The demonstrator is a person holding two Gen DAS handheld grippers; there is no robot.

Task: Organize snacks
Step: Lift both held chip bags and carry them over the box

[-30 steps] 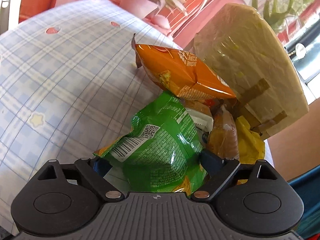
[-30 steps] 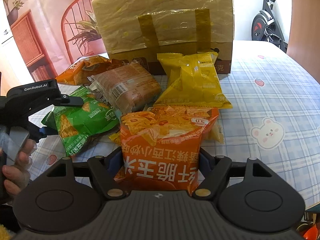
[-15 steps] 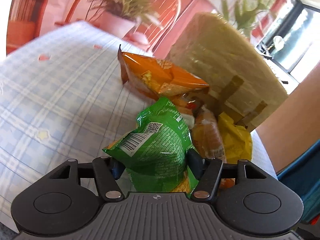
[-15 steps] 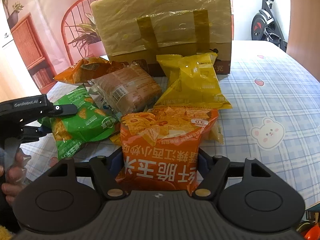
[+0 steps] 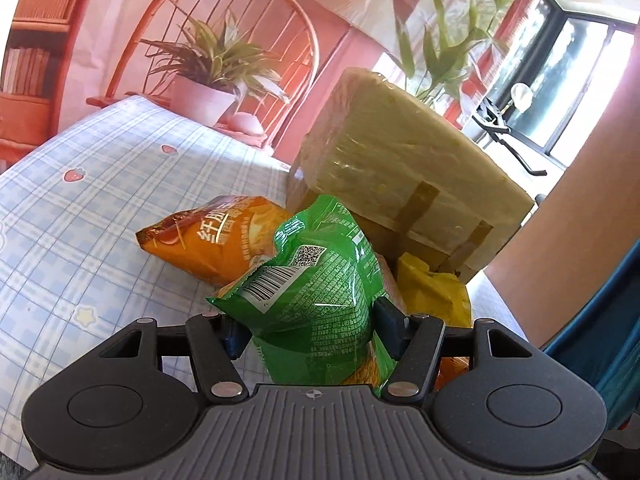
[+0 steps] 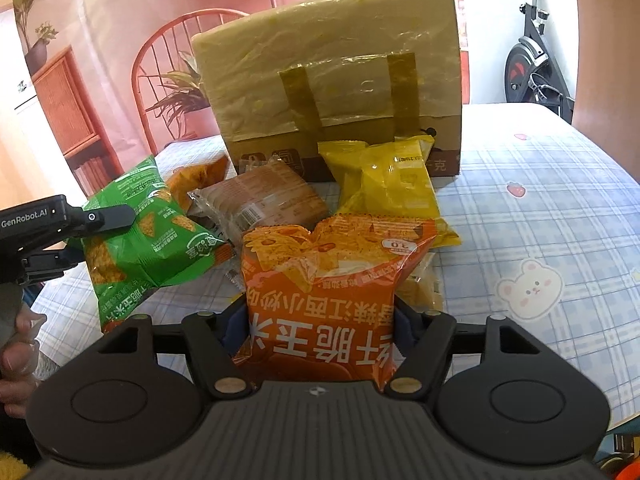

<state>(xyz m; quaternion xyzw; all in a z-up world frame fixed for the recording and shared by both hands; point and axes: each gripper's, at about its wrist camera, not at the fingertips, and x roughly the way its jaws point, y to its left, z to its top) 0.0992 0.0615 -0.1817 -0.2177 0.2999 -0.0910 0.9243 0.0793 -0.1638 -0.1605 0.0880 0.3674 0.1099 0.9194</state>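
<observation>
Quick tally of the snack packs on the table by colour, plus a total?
Green: 1, the green pack, held in the left tool
Orange: 2, the orange pack in the right tool, and the far orange pack
Yellow: 1, the yellow pack
Brown: 1, the brown pack
Total: 5

From my right wrist view the box (image 6: pixel 332 80) stands rearmost on the table (image 6: pixel 560 208); before it lie two packets (image 6: pixel 276 200) (image 6: pixel 388 184), a clamped bag (image 6: pixel 324 280) nearer, another bag (image 6: pixel 148 236) off its left
</observation>
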